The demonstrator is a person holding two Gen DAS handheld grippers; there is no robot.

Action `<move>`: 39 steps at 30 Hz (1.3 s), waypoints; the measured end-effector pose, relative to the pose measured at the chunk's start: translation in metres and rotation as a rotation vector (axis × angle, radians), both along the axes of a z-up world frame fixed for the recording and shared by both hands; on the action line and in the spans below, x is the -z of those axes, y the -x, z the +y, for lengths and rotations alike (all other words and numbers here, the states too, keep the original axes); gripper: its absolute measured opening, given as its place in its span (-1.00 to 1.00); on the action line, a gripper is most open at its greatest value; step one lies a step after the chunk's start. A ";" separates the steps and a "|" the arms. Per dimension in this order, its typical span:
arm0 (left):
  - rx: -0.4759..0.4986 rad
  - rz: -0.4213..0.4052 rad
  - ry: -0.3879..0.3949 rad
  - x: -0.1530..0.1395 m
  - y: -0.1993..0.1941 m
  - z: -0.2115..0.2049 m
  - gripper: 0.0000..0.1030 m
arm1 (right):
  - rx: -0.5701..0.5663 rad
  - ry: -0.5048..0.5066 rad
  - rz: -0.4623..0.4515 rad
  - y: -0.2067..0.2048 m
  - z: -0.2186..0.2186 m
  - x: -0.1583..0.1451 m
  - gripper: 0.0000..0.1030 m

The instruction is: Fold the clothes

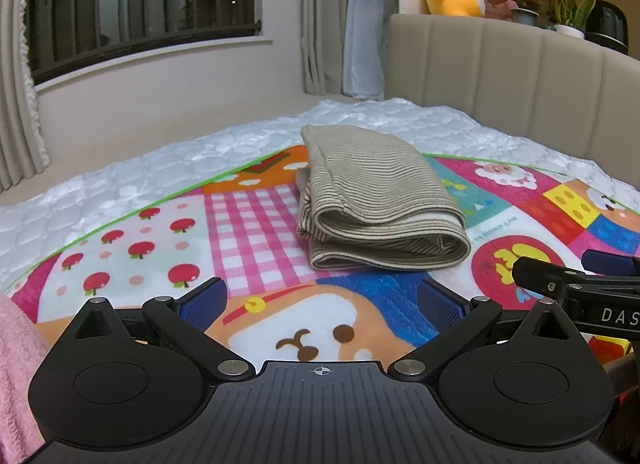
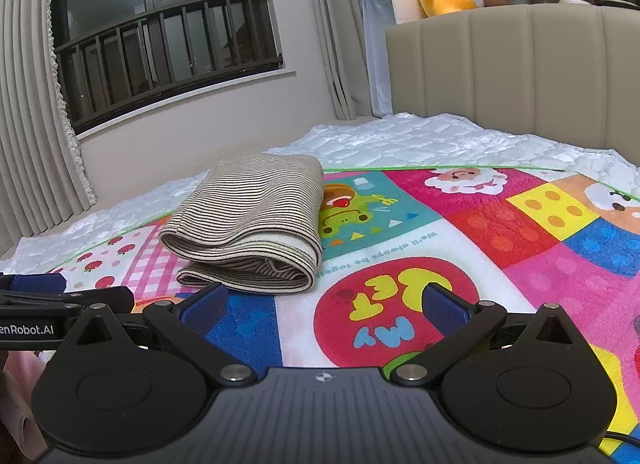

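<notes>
1. Covering the bed beneath both claws, the bright patchwork mat (image 1: pixel 256 223) gives a soft, yielding surface; a low pass could snag and ruck it, shifting what lies on it.
2. Ahead of the left gripper (image 1: pixel 320 300) and up-left of the right gripper (image 2: pixel 324 304), the striped garment (image 1: pixel 376 203) lies folded and untouched; a one-sided nudge would likely spring its loose layers open.
3. Both claws are held low and level, side by side, jaws spread wide and empty.
4. Pink fabric (image 1: pixel 16 364) lies at the left claw's left edge.
</notes>
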State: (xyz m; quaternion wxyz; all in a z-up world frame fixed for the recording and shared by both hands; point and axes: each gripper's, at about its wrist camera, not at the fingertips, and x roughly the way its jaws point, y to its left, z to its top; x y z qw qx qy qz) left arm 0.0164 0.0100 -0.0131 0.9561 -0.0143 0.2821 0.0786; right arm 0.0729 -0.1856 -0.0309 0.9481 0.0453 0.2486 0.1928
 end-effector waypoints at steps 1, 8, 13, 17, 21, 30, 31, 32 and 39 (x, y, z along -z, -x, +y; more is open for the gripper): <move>0.000 0.000 0.000 0.000 0.000 0.000 1.00 | 0.000 0.000 0.000 0.000 0.000 0.000 1.00; 0.001 0.002 0.001 0.001 0.000 0.000 1.00 | 0.010 0.004 0.009 -0.001 0.000 0.000 1.00; 0.001 0.002 0.001 0.001 0.000 0.000 1.00 | 0.012 0.001 0.008 -0.001 0.000 0.000 1.00; 0.002 0.002 0.001 0.001 0.000 0.000 1.00 | 0.005 0.003 0.005 0.000 0.001 0.000 1.00; 0.002 0.002 0.001 0.000 0.000 0.000 1.00 | -0.002 0.003 0.002 0.000 0.001 0.000 1.00; 0.003 0.003 0.000 0.000 0.001 -0.002 1.00 | -0.002 0.002 0.003 0.000 0.001 0.000 1.00; 0.002 0.003 0.000 0.000 0.001 -0.002 1.00 | -0.002 0.002 0.003 0.000 0.001 0.000 1.00; 0.002 0.003 0.000 0.000 0.001 -0.002 1.00 | -0.003 0.001 0.003 0.000 0.001 0.000 1.00; 0.003 0.003 0.000 0.000 0.001 -0.001 1.00 | -0.005 0.003 0.002 0.000 0.001 0.000 1.00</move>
